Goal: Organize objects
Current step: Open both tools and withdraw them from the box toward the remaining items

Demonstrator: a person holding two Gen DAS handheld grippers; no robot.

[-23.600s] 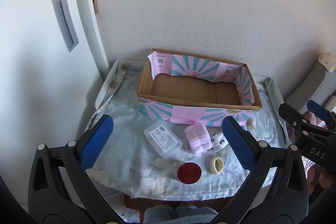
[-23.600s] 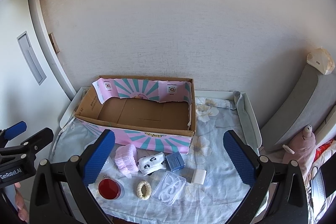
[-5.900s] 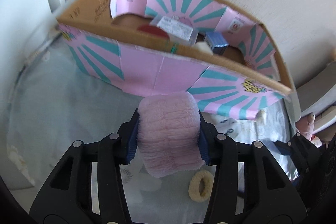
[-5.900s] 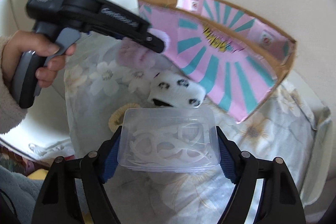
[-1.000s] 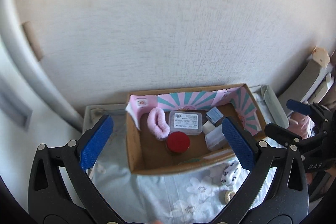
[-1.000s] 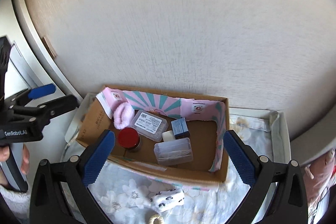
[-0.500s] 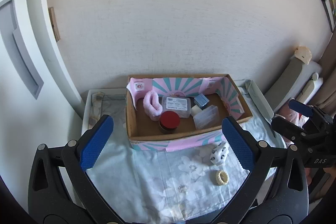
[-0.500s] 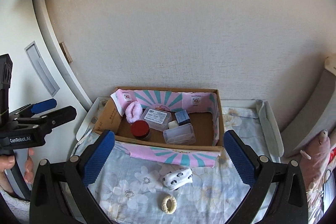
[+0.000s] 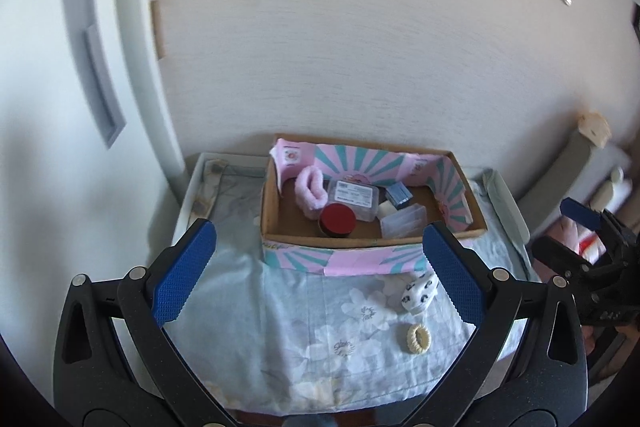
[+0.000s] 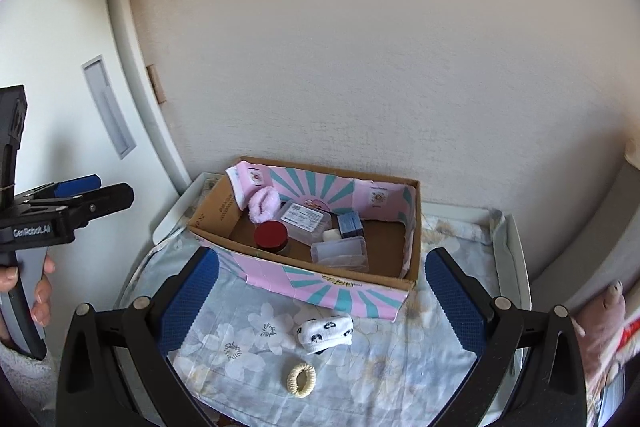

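A cardboard box (image 9: 276,205) (image 10: 412,227) with pink and teal lining stands at the back of the table. It holds a fluffy pink roll (image 9: 310,189) (image 10: 263,203), a red-lidded jar (image 9: 337,219) (image 10: 271,234), a labelled clear case (image 9: 353,198) (image 10: 305,219), a blue box (image 9: 399,194) (image 10: 349,223) and a clear case (image 9: 402,225) (image 10: 340,254). A white spotted sock roll (image 9: 418,291) (image 10: 325,331) and a cream hair tie (image 9: 418,338) (image 10: 302,379) lie on the floral cloth in front. My left gripper (image 9: 316,279) and right gripper (image 10: 320,303) are open, empty, held back above the near edge.
The table (image 9: 188,195) has raised white rims and stands against a textured wall. A white door frame (image 9: 136,67) is at the left. A grey cushion (image 9: 576,163) and a pink soft toy (image 10: 600,311) are at the right.
Both grippers have pulled back and lowered a little; the box and table appear nearer. Nothing on the table has moved.
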